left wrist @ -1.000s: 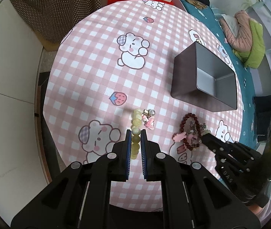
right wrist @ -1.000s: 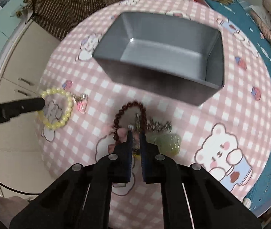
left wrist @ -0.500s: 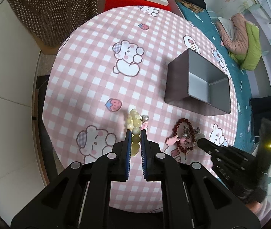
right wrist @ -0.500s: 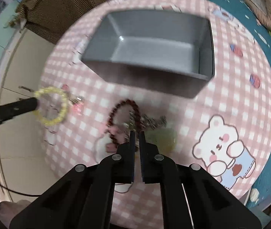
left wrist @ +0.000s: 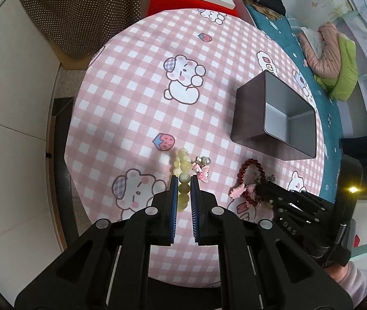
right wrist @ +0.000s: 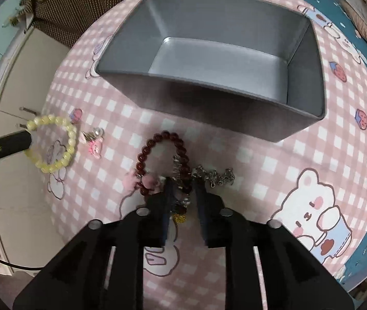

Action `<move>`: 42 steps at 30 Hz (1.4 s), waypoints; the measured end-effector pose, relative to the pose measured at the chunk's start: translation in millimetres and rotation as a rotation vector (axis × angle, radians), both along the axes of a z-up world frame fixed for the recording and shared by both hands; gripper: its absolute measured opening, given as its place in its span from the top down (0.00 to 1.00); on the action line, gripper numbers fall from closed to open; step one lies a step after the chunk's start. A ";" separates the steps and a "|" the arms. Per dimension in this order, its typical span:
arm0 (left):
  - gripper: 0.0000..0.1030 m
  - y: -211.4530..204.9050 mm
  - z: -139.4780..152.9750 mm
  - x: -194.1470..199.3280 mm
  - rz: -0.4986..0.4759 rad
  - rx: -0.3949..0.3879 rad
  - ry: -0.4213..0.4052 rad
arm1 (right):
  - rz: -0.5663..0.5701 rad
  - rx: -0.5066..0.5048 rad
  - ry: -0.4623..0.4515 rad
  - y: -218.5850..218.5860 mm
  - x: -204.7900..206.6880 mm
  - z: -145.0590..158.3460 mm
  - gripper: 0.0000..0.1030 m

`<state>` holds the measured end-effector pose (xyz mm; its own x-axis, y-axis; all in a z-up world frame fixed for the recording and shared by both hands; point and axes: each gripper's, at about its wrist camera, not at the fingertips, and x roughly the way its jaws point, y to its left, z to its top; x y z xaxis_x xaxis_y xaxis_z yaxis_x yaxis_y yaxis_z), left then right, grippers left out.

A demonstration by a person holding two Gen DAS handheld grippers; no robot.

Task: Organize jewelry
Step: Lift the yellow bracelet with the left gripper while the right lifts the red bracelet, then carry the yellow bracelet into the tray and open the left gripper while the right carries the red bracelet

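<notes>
Left hand-held gripper is pinched narrow on the yellow bead bracelet, its blue pads on either side of the beads. From the right wrist view the loop hangs off the black fingertip just above the pink checked bench, with its small pink charm cluster dangling beside it. Whether the loop is fully clear of the cloth I cannot tell.

Further right, the dark red bead bracelet lies flat on the bench, a silver chain trailing from it. The right hand-held gripper sits over the near arc of that bracelet with its jaws parted to a moderate gap and the beads between them, not visibly clamped.

Beyond both stands the grey metal box, open-topped and with nothing in it.

The step in hand looks like the pickup: the yellow bracelet is secured and the red one is about to be gripped. Next, the right jaws likely need to close on the beads rather than the loose chain, then both loops get carried over the box's near wall and released inside.
</notes>
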<state>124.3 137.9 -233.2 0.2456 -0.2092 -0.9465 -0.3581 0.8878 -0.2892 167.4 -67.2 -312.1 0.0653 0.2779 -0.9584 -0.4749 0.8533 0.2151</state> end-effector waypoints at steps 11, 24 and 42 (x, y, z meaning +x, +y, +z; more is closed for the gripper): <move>0.91 -3.0 8.2 3.1 -0.035 0.015 -0.029 | -0.028 0.061 -0.039 -14.1 0.3 21.6 0.93; 0.91 -13.9 35.5 12.7 -0.077 0.037 -0.114 | -0.075 0.180 -0.168 -36.2 -4.0 92.3 0.94; 0.91 -40.4 81.1 40.5 -0.164 0.005 -0.244 | -0.176 0.258 -0.296 -57.9 9.7 142.8 0.94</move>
<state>164.9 97.5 -152.1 0.4293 -0.2607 -0.8647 -0.1297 0.9297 -0.3447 177.2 -125.1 -169.3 0.3951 0.4661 -0.7917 -0.4005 0.8629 0.3082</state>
